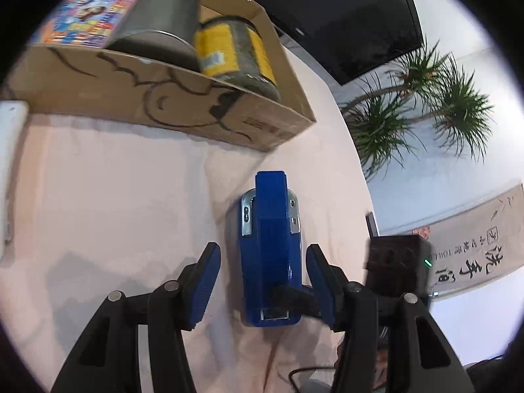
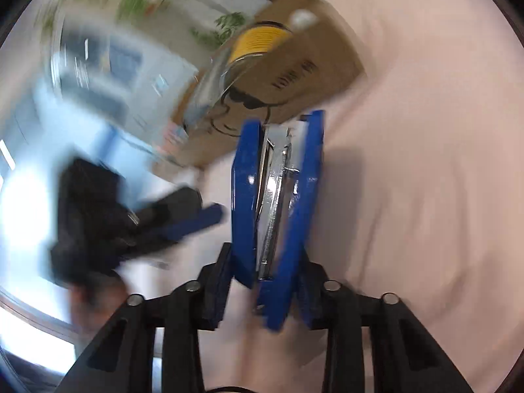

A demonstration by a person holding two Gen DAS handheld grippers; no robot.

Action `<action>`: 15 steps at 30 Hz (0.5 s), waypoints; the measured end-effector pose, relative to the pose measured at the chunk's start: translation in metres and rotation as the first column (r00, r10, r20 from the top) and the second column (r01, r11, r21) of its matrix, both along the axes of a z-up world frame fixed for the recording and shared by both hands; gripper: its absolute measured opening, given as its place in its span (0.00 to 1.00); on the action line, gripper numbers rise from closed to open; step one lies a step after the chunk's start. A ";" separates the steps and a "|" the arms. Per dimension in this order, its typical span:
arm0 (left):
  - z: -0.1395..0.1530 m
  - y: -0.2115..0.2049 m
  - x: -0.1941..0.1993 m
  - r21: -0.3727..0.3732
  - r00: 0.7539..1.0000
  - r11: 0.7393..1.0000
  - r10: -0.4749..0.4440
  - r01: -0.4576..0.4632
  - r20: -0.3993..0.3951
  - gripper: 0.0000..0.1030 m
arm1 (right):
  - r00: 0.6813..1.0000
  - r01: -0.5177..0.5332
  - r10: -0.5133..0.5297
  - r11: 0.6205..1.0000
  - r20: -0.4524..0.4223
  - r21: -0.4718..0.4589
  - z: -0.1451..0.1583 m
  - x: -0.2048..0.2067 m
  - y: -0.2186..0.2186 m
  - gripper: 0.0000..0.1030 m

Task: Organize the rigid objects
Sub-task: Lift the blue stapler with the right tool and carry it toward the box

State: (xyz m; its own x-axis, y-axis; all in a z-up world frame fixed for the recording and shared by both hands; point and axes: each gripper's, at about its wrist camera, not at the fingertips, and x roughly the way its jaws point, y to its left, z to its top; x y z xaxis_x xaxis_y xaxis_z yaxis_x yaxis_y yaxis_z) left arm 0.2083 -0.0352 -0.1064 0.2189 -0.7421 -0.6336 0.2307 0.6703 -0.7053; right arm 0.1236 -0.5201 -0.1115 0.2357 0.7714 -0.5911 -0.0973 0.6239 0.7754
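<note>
Currently gripped: blue stapler (image 2: 278, 203), clamped between the closed jaws of the right gripper (image 2: 262, 281) and seemingly raised off the pink cloth (image 2: 425, 180); contact with the cloth cannot be confirmed. Stapler arms splayed apart, metal magazine exposed between them. In the left wrist view, same stapler (image 1: 270, 249) flanked by the open jaws of the left gripper (image 1: 262, 278); no pad contact evident. Directly beyond the stapler, toward the far edge of the cloth: cardboard box (image 1: 183, 111), open-topped, already loaded with a yellow-labelled jar (image 1: 235, 52), a grey metal tin (image 1: 163, 23) and a colourful printed pack (image 1: 88, 13). Judged progress: three items stowed, stapler in transit, placement into the box still outstanding. White object (image 1: 9, 163) at the left edge of the cloth, unidentifiable. Right wrist view heavily motion-blurred; background detail unreliable.
</note>
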 end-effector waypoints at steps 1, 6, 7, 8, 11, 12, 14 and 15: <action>-0.001 -0.005 0.000 0.004 1.000 1.000 -0.007 0.007 -0.005 0.51 | 0.999 0.027 -0.026 0.999 -0.034 0.044 -0.005 0.000 -0.011 0.35; -0.005 -0.029 0.003 0.012 0.998 0.998 -0.061 0.061 -0.017 0.58 | 0.984 0.145 -0.088 0.904 0.157 -0.401 0.047 -0.026 -0.039 0.75; -0.006 -0.033 0.004 0.018 0.998 0.998 -0.068 0.068 -0.014 0.58 | 0.979 0.140 -0.054 0.878 0.197 -0.458 0.059 -0.030 -0.034 0.75; -0.009 -0.039 0.006 0.029 0.997 0.996 -0.079 0.079 -0.015 0.58 | 0.971 0.129 -0.003 0.848 0.239 -0.514 0.068 -0.033 -0.025 0.75; -0.013 -0.045 0.011 0.047 0.996 0.995 -0.086 0.086 -0.008 0.58 | 0.938 0.082 0.143 0.792 0.315 -0.605 0.080 -0.040 0.018 0.65; -0.013 -0.044 0.012 0.060 0.997 0.995 -0.082 0.082 -0.002 0.58 | 0.934 0.074 0.161 0.787 0.319 -0.612 0.080 -0.036 0.026 0.61; -0.015 -0.041 0.013 0.076 0.997 0.994 -0.074 0.074 0.000 0.58 | 0.942 0.044 0.178 0.774 0.283 -0.632 0.067 -0.017 0.045 0.45; -0.016 -0.037 0.012 0.082 0.998 0.994 -0.069 0.069 -0.002 0.58 | 0.953 0.036 0.165 0.772 0.254 -0.635 0.062 -0.012 0.049 0.36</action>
